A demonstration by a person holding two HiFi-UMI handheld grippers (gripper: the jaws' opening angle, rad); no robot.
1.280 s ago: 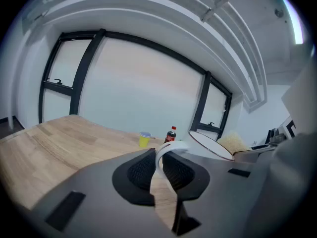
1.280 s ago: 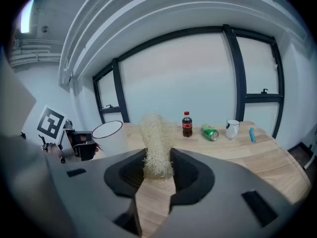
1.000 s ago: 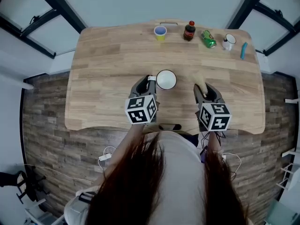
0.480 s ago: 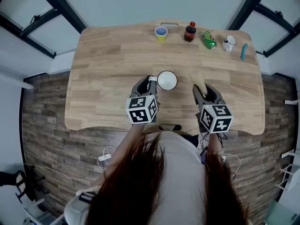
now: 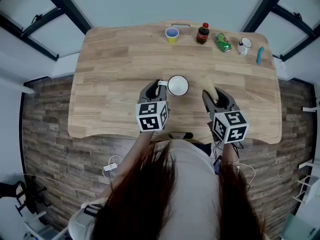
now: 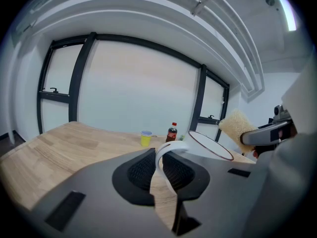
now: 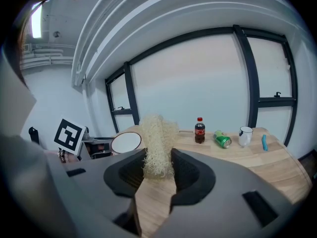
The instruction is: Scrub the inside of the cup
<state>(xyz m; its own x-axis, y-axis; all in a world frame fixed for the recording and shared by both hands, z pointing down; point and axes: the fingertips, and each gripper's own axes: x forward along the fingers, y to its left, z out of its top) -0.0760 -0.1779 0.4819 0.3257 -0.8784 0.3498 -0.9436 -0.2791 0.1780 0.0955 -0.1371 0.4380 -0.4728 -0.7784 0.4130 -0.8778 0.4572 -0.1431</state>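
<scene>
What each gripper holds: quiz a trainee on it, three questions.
1. True or false: the left gripper is shut on the handle of the white cup.
2. What does the right gripper hold? A) a spoon B) a fibrous scrubber C) nothing
3. Fill in: the scrubber is ___ the cup.
Key: 1 true; 2 B; 3 outside.
</scene>
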